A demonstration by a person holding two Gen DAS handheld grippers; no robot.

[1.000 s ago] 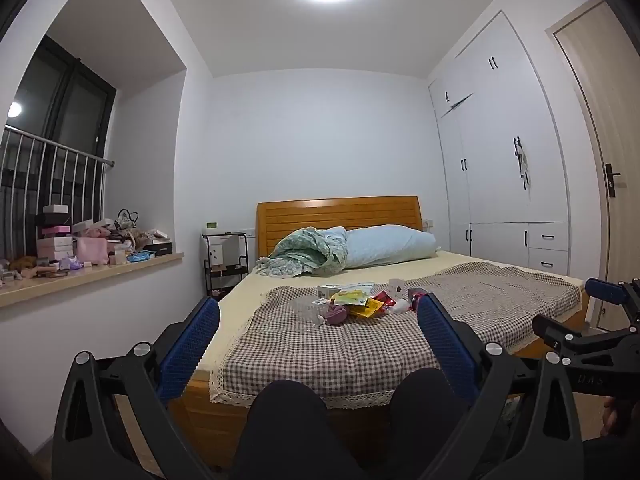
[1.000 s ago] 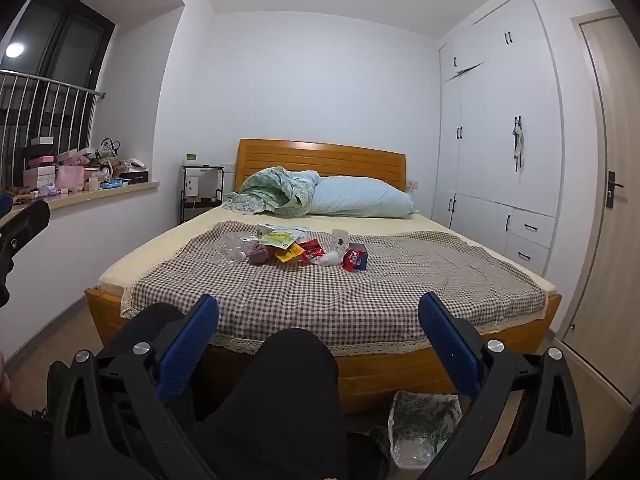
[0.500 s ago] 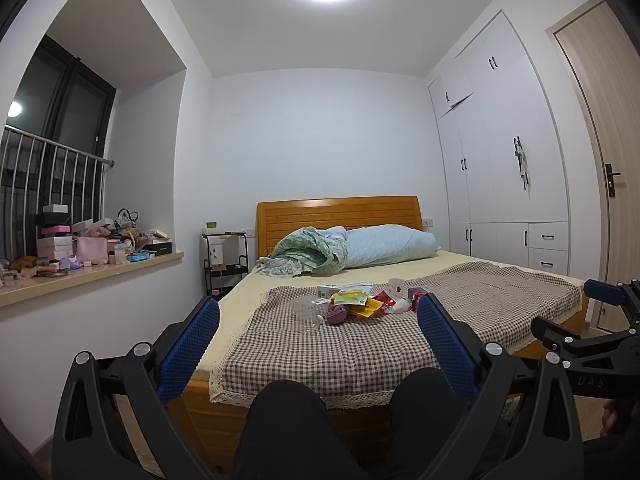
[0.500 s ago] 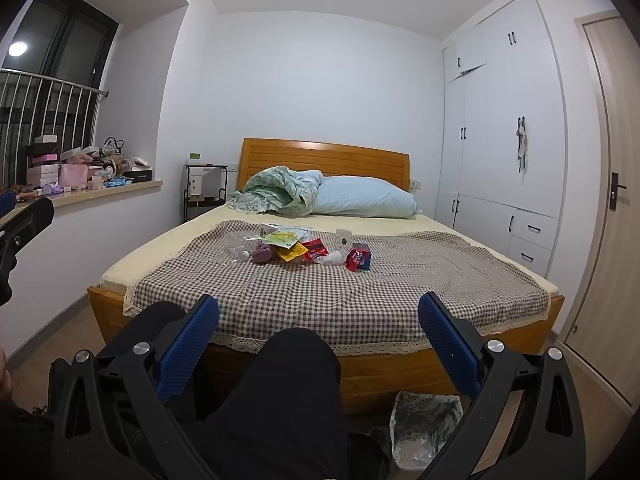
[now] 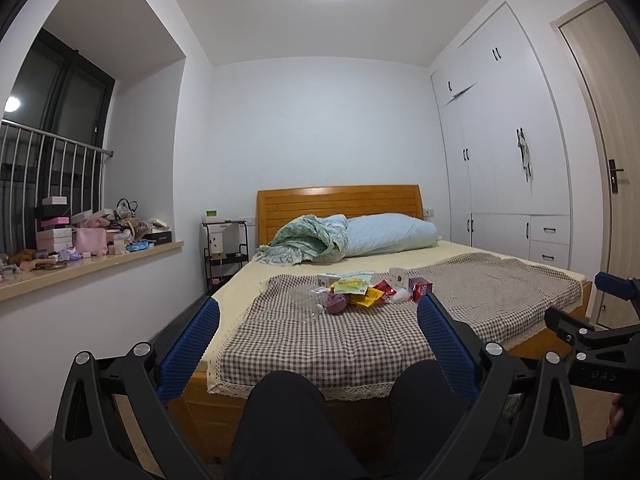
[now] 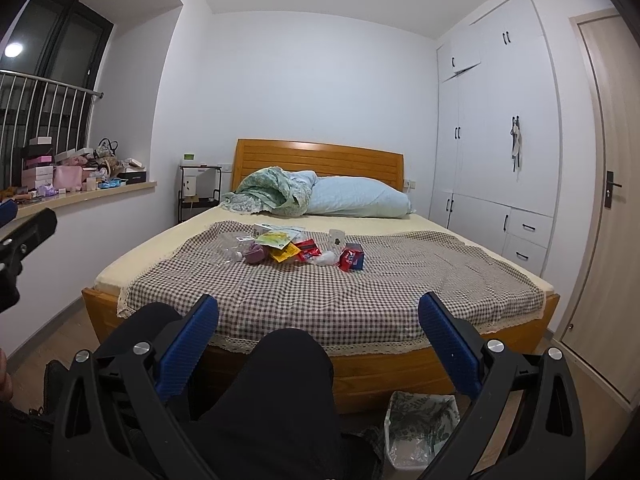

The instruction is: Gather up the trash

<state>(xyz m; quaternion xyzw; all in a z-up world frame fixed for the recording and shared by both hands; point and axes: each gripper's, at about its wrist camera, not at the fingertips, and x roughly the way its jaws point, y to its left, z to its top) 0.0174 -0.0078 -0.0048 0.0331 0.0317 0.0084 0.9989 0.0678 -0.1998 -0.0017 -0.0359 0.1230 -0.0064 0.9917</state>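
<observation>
— Both grippers first: the left gripper [image 5: 318,330] sits low in its frame with its blue fingers [image 5: 192,344] spread wide and nothing between them. The right gripper [image 6: 318,332] is likewise released and empty, low in its own view.

— And just past them?

— A person's dark-clad knees [image 6: 280,384] fill the bottom centre of both views, so they appear to be seated facing the foot of the bed [image 6: 360,384]. At the bottom right of the right wrist view, a bin lined with a leaf-patterned bag [image 6: 420,424] stands on the floor, near the bed's wooden footboard.

— Where's the trash?

— Farther on, mid-frame: a loose pile of trash [image 6: 296,250] lies on the checked cloth [image 6: 320,296] covering the bed. I make out a yellow wrapper [image 6: 282,255], red packets [image 6: 352,260], a crumpled white tissue [image 6: 326,258], a purple lump [image 6: 256,255] and some clear plastic [image 6: 230,242]. Behind it, a rumpled quilt and pillow [image 6: 360,200] rest against the headboard.

— How far along is it?

— I'd judge barely begun. Nothing is gripped, the pile is well apart from both grippers, and I can't tell whether the bin holds anything. Every piece remains to be picked up and dropped in.
</observation>
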